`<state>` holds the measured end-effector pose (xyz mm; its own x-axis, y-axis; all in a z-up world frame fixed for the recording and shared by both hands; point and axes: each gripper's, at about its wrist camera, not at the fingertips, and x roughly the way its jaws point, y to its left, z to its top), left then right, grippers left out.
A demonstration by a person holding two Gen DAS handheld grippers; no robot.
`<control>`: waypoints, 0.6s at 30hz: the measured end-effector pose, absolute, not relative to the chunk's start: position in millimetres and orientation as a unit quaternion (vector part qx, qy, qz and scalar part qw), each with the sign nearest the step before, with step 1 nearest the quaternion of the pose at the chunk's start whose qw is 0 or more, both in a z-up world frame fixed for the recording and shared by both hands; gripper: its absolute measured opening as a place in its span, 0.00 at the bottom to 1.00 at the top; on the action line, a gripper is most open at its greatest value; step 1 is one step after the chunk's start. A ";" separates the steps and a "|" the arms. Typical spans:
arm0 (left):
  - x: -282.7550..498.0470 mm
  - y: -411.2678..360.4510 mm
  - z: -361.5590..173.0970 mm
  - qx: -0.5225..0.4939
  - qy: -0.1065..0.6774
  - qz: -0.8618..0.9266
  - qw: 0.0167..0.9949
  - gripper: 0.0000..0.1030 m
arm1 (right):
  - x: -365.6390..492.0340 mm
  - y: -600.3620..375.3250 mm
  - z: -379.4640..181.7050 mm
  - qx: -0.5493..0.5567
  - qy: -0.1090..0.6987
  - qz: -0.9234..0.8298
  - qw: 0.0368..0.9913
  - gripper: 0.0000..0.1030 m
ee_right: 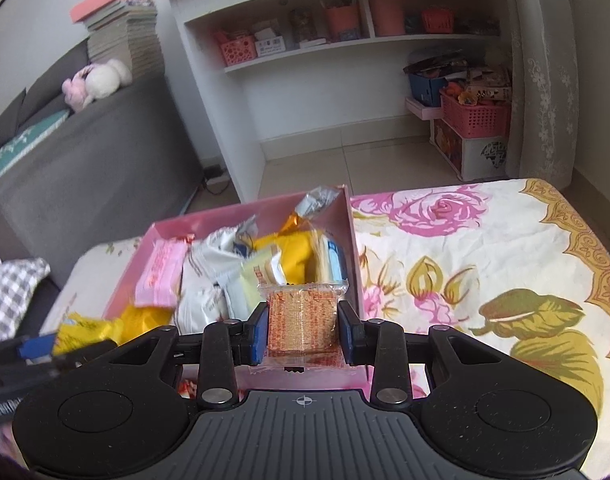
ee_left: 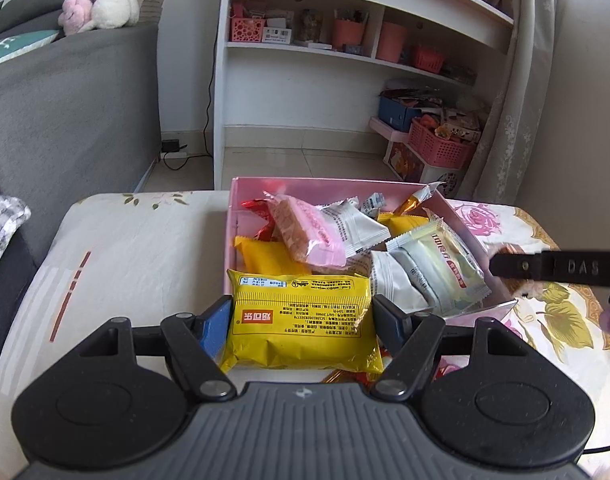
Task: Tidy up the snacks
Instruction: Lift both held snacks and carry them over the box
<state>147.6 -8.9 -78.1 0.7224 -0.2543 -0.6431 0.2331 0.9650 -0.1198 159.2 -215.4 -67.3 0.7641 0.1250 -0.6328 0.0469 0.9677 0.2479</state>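
A pink box [ee_left: 235, 216] holds several wrapped snacks: pink, white, yellow and red packets. My left gripper [ee_left: 303, 320] is shut on a large yellow snack packet [ee_left: 301, 320] at the box's near edge. My right gripper [ee_right: 303, 330] is shut on a small orange cracker packet [ee_right: 303, 320] held over the near side of the same pink box [ee_right: 351, 232]. The right gripper's arm [ee_left: 557, 266] reaches in from the right in the left wrist view. The left gripper with its yellow packet [ee_right: 85, 330] shows at the lower left of the right wrist view.
The box stands on a table with a floral cloth [ee_right: 485, 272]. A grey sofa [ee_left: 65, 120] is to the left. A white shelf unit [ee_left: 345, 60] and pink baskets [ee_left: 441, 148] stand on the floor behind.
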 end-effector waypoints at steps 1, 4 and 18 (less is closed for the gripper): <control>150.9 -12.6 -79.1 -0.012 0.348 -0.133 0.928 0.68 | 162.7 -216.7 -66.4 0.136 0.342 0.021 0.930 0.32; 161.9 -24.1 -86.1 -0.007 0.351 -0.133 0.927 0.68 | 173.1 -218.8 -66.6 0.155 0.341 0.019 0.927 0.32; 203.0 -44.6 -92.8 0.005 0.333 -0.122 0.935 0.68 | 224.4 -238.1 -82.0 0.243 0.328 0.035 0.912 0.32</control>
<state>203.0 -44.6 -92.8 0.7487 -0.2248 -0.6236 0.2317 0.9701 -0.0714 224.4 -238.1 -82.0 0.7819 0.2230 -0.5821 0.0966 0.8792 0.4665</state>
